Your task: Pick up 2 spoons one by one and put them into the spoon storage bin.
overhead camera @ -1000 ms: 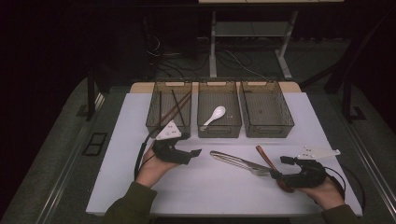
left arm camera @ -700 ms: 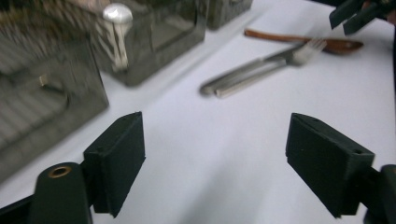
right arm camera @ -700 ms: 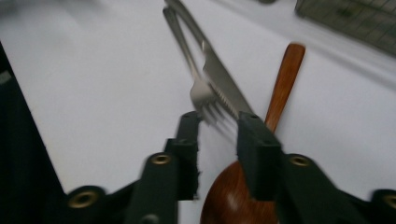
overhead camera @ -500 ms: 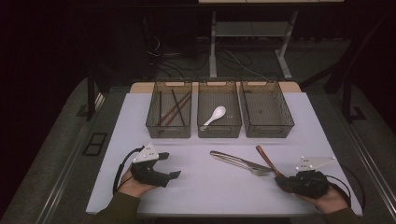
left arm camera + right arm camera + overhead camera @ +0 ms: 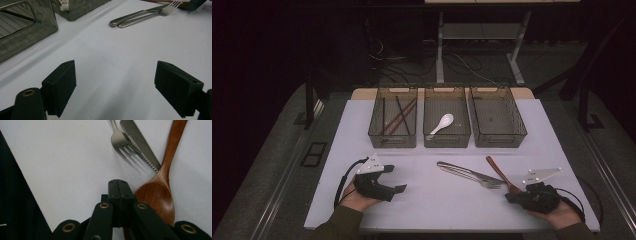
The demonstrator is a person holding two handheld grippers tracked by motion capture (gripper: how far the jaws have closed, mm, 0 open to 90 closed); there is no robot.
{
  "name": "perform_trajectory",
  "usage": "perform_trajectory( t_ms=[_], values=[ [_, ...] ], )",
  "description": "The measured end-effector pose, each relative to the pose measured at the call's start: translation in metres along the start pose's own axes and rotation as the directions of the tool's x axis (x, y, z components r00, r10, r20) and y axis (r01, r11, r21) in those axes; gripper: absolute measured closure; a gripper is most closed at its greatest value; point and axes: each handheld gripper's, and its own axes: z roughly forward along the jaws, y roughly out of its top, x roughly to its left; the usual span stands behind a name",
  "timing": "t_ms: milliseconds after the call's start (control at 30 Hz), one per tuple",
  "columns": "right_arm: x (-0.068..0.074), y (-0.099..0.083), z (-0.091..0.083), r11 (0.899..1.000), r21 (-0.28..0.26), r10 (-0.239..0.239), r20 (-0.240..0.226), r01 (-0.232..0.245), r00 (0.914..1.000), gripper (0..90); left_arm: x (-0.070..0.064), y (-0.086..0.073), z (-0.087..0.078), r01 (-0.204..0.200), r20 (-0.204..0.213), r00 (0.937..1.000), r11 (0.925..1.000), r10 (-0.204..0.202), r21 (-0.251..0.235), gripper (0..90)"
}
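Both grippers sit nearer the table edge than before, left gripper (image 5: pixel 394 180) fingers spread, right gripper (image 5: pixel 508 197) fingers closed empty.

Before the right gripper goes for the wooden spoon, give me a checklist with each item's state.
1. Right gripper open enough to take the wooden spoon: not ok, jaws shut together.
2. Spoon free of the jaws: ok, its bowl lies just beside them.
3. Spoon clear of other cutlery: not ok, the knife tip lies against its handle, the fork alongside.
4. Left gripper out of the way: ok, open over bare table.
5. Right bin free to receive: ok, looks empty.
6. Which bin suits the spoon: cannot tell.
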Motion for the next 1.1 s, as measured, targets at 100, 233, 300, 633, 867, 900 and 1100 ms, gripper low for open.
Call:
perform_trajectory(
  t_ms=[100,233,300,633,867,900,1100],
  values=[
    [-0.001,0.000,0.002,1.000,0.016,0.002,0.007,-0.002,1.0000,89.7,0.000,0.000,0.000,-0.002,0.001,1.0000,1.0000,0.002,0.005,16.8],
    [-0.004,-0.002,0.001,0.999,0.029,0.021,0.027,-0.022,0.9994,89.7,0.000,0.000,0.000,-0.003,0.001,1.0000,1.0000,0.003,0.008,16.7],
    [-0.005,-0.002,0.000,0.999,0.030,0.017,0.043,-0.018,0.9989,89.7,0.000,0.000,0.000,0.000,0.001,1.0000,1.0000,0.000,0.004,16.7],
    [-0.023,-0.008,-0.009,0.997,0.025,0.069,0.100,-0.072,0.9925,89.7,-0.001,0.000,0.001,-0.006,0.006,1.0000,1.0000,0.006,0.005,16.5],
    [-0.038,-0.009,-0.013,0.996,0.019,0.080,0.143,-0.084,0.9864,89.7,-0.001,0.000,0.002,-0.010,0.012,0.9999,0.9999,0.010,0.004,15.1],
    [-0.041,-0.009,-0.014,0.996,0.016,0.087,0.148,-0.091,0.9851,89.7,-0.001,0.000,0.002,-0.009,0.010,0.9999,1.0000,0.009,0.003,14.6],
    [-0.055,-0.007,-0.014,0.994,-0.001,0.104,0.177,-0.106,0.9787,89.8,0.000,-0.002,0.003,0.000,0.007,1.0000,1.0000,0.000,0.001,7.7]
  ],
)
